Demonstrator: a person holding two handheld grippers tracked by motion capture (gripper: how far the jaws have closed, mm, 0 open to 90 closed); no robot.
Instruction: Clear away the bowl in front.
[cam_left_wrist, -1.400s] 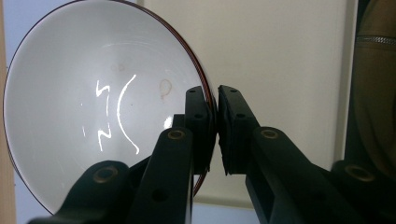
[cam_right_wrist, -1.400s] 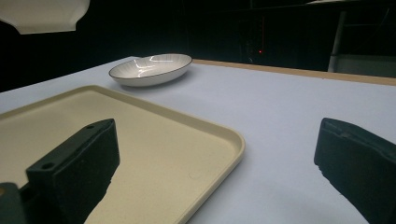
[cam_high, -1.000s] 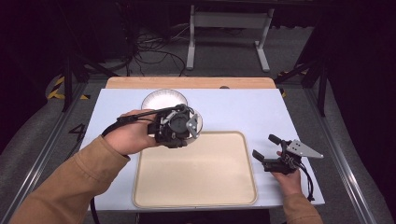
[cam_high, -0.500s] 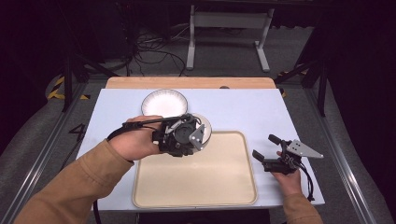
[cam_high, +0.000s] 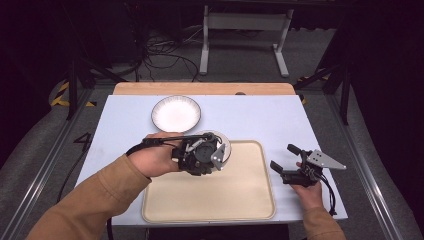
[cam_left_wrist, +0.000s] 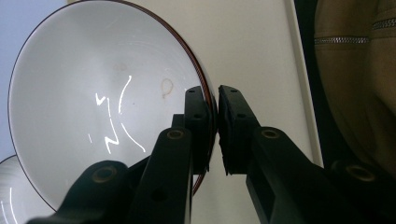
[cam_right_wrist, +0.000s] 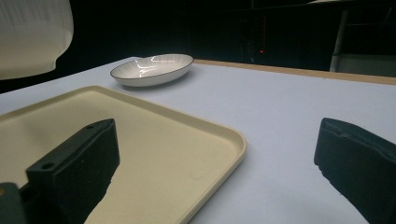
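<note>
A white bowl (cam_high: 223, 145) with a thin dark rim hangs tilted over the far left corner of the cream tray (cam_high: 240, 195). My left gripper (cam_high: 212, 152) is shut on its rim. In the left gripper view the two pads (cam_left_wrist: 201, 122) pinch the edge of the bowl (cam_left_wrist: 93, 107), one inside and one outside, with the tray (cam_left_wrist: 261, 56) beneath. My right gripper (cam_high: 281, 156) rests on the table just right of the tray, jaws wide open with nothing between them. From the right gripper (cam_right_wrist: 217, 135) the bowl (cam_right_wrist: 32, 37) shows at the upper left.
A shallow white ribbed dish (cam_high: 176, 113) sits on the pale blue table top (cam_high: 260, 117) behind the tray; it also shows as the dish (cam_right_wrist: 152, 69) in the right gripper view. A wooden strip (cam_high: 200, 88) runs along the table's far edge.
My left hand has carried the bowl away from the dish, toward me and to the right, and lower, so it now hangs over the tray's corner. The right gripper has stayed still.
</note>
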